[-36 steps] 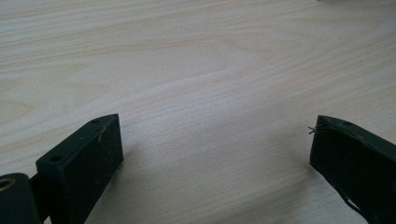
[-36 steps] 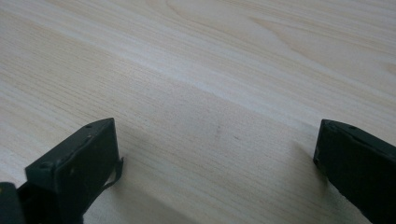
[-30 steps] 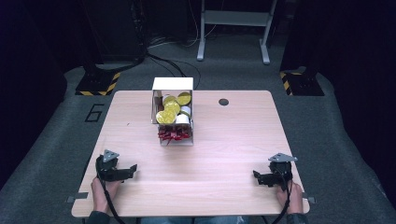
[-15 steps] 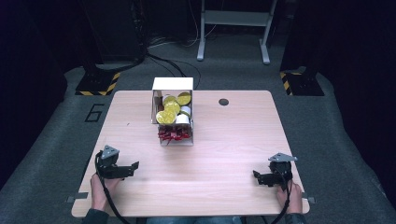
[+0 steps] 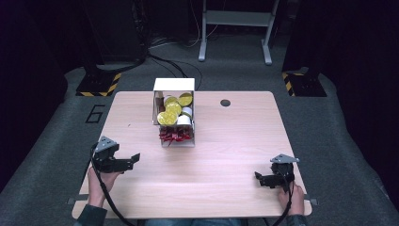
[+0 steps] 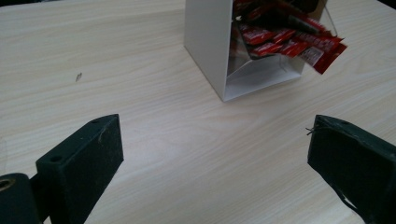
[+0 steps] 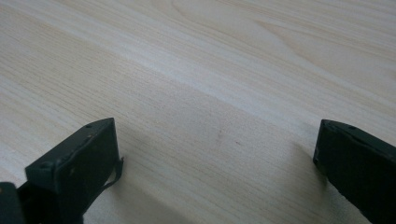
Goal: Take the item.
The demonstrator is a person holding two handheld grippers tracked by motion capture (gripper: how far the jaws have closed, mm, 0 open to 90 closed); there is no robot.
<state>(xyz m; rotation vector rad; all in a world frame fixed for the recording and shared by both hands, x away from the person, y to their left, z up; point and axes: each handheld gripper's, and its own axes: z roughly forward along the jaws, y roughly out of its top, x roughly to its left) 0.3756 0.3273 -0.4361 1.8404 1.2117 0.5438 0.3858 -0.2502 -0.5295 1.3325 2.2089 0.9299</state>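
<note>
1. The wooden worktop [image 5: 226,155] carried everything, its near half bare between the two tools
2. A white box [image 5: 173,84] stood at the middle of the far half, its open front facing the person
3. Yellow discs [image 5: 167,117] and white rolls [image 5: 183,120] were stacked inside the box
4. Red sachets [image 6: 299,44] spilled over its lower front lip
5. The left hand-held gripper [image 5: 134,159] hovered near the left edge, jaws spread wide and empty, aimed at the box
6. The right hand-held gripper [image 5: 258,177] sat low by the right edge, well apart from the box, jaws likewise spread with nothing between
</note>
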